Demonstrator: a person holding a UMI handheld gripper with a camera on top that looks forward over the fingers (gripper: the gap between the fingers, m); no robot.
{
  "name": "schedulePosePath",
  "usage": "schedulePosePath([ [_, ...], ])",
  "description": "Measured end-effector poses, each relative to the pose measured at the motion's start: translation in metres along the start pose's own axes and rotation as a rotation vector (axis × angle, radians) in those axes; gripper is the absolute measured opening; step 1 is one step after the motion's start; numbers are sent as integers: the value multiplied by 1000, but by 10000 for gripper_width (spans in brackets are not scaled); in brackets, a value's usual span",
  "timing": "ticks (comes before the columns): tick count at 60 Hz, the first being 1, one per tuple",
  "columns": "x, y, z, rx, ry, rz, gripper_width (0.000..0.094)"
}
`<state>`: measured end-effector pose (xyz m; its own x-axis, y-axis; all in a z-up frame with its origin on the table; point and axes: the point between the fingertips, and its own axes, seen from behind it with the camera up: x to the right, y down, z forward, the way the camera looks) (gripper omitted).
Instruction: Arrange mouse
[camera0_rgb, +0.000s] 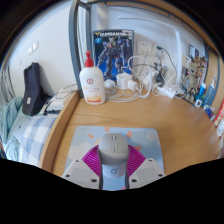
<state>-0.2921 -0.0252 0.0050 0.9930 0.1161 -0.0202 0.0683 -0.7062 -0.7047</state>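
Mouse (114, 147) between claw (113, 158) fingers.

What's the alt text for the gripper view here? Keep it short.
A grey mouse sits between the gripper's pink-padded fingers, which close on its sides, over a wooden desk. Beyond stand a white bottle with a red cap, a poster box and tangled cables.

mouse (114, 146) between tongs (114, 160), bottle (91, 80) beyond
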Motion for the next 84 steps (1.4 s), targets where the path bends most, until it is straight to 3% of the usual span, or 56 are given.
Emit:
schedulePosePath([
  [5, 0, 17, 7, -34, 12, -4, 326],
  [18, -3, 20, 11, -23, 20, 7, 496],
  [20, -3, 21, 10, -29, 22, -1, 561],
  [23, 2, 21, 5, -42, 47, -18, 797],
  [26, 3, 15, -3, -35, 54, -27, 880],
  [41, 4, -49, -104, 47, -17, -23, 863],
  [55, 60, -98, -215, 142, -26, 15, 860],
  [84, 213, -105, -310, 213, 59, 38, 848],
])
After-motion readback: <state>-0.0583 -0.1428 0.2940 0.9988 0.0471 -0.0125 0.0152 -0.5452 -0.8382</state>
